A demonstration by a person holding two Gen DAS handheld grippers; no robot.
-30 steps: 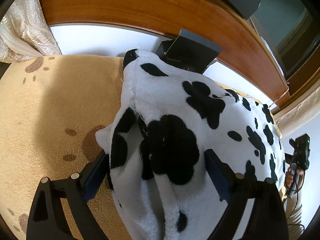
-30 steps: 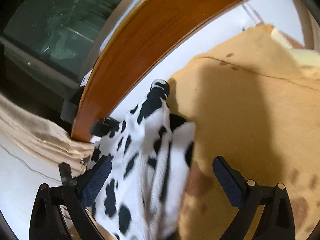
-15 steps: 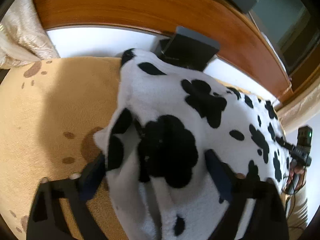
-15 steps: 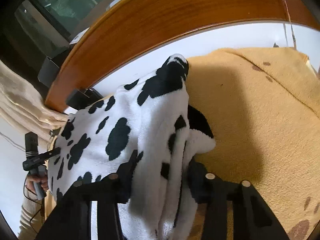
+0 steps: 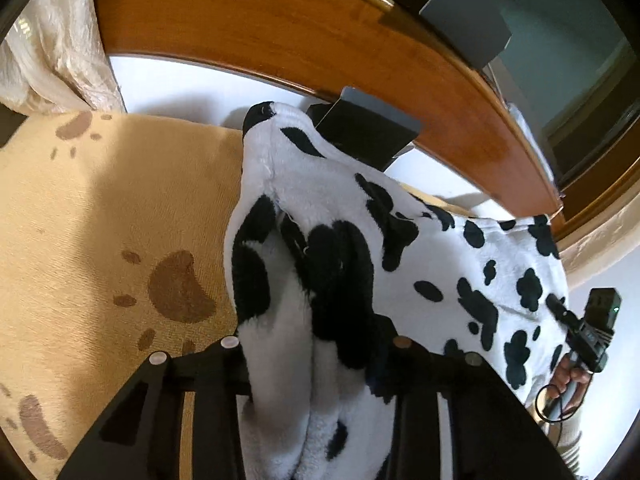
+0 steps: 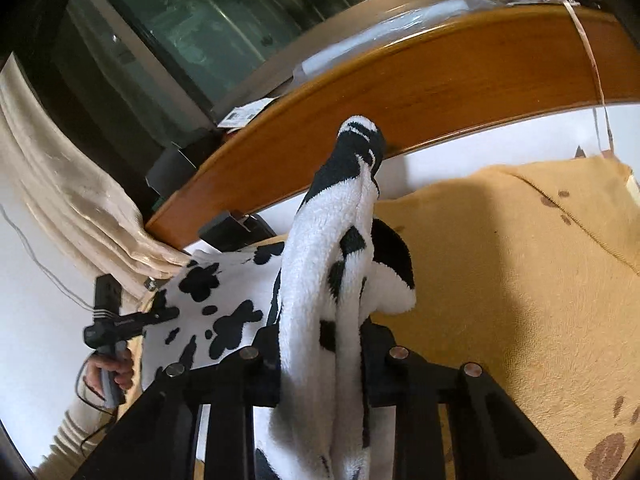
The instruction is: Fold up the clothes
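A white fleece garment with black cow spots [image 5: 432, 256] stretches over a tan blanket [image 5: 100, 216] on the bed. My left gripper [image 5: 316, 356] is shut on one bunched edge of it, fleece spilling between the black fingers. My right gripper [image 6: 320, 348] is shut on another bunched edge of the same cow-spotted garment [image 6: 332, 264], which rises in a ridge ahead of it. In the left wrist view the other gripper [image 5: 584, 328] shows at far right in a hand. In the right wrist view the left gripper [image 6: 120, 320] shows at the garment's far left edge.
A curved wooden headboard [image 5: 312, 28] runs behind the bed, with a dark box [image 5: 368, 136] against it. Cream curtains [image 6: 68, 184] hang beside a dark window [image 6: 208, 8]. The tan blanket with brown paw prints [image 6: 540, 280] extends to the right. A sleeve [image 6: 68, 436] is at lower left.
Both grippers went from open around the fleece to shut on it. The garment's edges are now lifted into a taller ridge in the right wrist view.
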